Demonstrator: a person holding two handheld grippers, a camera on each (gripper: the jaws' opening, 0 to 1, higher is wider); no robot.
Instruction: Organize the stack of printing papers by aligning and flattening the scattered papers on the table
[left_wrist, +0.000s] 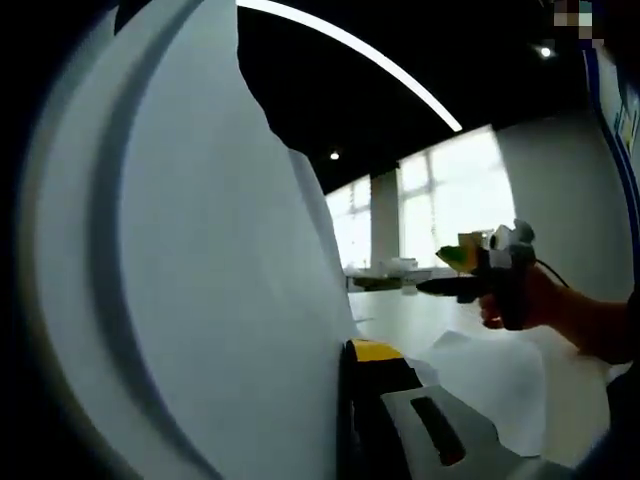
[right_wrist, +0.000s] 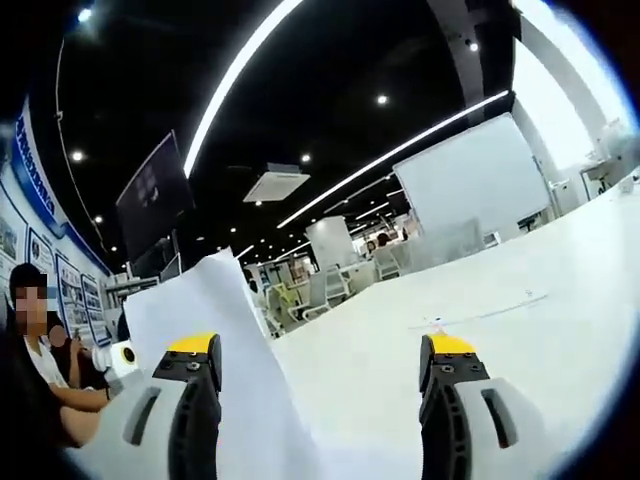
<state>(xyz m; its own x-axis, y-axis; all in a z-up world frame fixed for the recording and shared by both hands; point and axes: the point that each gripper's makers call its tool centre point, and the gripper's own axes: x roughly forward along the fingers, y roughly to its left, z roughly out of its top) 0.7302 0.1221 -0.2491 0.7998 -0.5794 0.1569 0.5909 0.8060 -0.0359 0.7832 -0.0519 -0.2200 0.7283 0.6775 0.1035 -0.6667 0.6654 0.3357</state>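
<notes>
Left tongs (left_wrist: 345, 420) clamp one raised paper sheet (left_wrist: 220, 260); right tongs (right_wrist: 320, 375) gape wide, empty, above the tabletop (right_wrist: 520, 300).

Raised papers (left_wrist: 200, 260) stand left of the left claw (left_wrist: 350, 400), another sheet (left_wrist: 495, 375) lying on the table (left_wrist: 420, 315) beyond.

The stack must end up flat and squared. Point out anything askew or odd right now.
The papers stand raised on edge against the left gripper, towering close to its camera rather than lying flat. One loose sheet lies apart on the table. The right gripper is open, holding nothing.
</notes>
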